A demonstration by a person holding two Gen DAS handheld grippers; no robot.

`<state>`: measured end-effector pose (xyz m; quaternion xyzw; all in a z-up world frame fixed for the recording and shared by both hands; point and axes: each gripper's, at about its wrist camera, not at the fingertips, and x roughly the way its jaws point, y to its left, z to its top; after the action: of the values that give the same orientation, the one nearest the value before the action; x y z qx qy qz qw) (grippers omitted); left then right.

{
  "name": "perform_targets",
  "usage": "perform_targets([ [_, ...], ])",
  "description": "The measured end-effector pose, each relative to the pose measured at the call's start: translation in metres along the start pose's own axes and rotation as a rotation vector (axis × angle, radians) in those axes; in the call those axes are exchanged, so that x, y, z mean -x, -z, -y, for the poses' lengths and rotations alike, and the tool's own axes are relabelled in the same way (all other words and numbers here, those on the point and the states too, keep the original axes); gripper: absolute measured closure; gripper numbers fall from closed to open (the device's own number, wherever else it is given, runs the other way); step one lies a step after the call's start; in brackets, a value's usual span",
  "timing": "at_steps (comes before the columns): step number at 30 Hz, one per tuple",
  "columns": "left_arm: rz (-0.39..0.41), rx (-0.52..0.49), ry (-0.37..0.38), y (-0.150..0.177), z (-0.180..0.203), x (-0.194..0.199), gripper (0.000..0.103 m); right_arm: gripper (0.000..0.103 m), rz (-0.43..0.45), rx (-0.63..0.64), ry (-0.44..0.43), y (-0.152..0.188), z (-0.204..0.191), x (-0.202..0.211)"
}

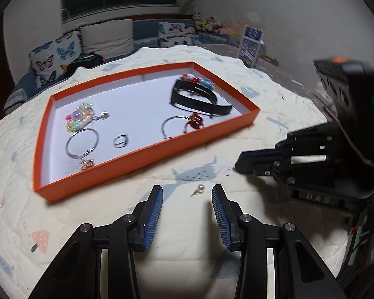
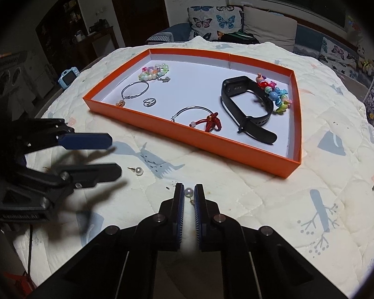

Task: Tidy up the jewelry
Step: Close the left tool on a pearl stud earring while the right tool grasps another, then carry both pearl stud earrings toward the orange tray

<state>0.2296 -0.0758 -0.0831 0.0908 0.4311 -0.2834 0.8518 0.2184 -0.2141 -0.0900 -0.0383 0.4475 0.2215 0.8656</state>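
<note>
Our right gripper [image 2: 189, 194] seemingly pinches one pearl earring [image 2: 188, 192]; our left gripper [image 1: 187, 194], wide open, brackets the other earring [image 1: 199, 189]. Either stud could slip into the quilt [image 2: 261, 199].

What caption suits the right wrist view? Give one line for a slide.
Right claw pinches one pearl earring; a second lies by the open left claw, near the orange tray.

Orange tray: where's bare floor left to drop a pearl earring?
Orange shallow tray: widest bare white patch is mid-floor, between the silver hoop bangle and black watch band, running to the back wall. The near right corner is free too. It is crowded at the beaded bracelet and red knotted charm.
</note>
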Motion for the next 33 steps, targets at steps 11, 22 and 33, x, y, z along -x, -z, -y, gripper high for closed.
perform_targets([
  [11, -0.016, -0.077, 0.030, -0.007, 0.012, -0.023, 0.061, 0.093, 0.016, -0.032, -0.003, 0.001, 0.012, 0.009],
  [22, -0.024, -0.101, 0.040, -0.006, 0.014, -0.029, 0.084, 0.093, 0.019, -0.050, -0.012, 0.002, 0.015, 0.009],
  [33, -0.014, -0.080, 0.017, -0.004, 0.010, -0.025, 0.095, 0.093, 0.035, -0.047, -0.054, 0.003, 0.014, 0.012],
])
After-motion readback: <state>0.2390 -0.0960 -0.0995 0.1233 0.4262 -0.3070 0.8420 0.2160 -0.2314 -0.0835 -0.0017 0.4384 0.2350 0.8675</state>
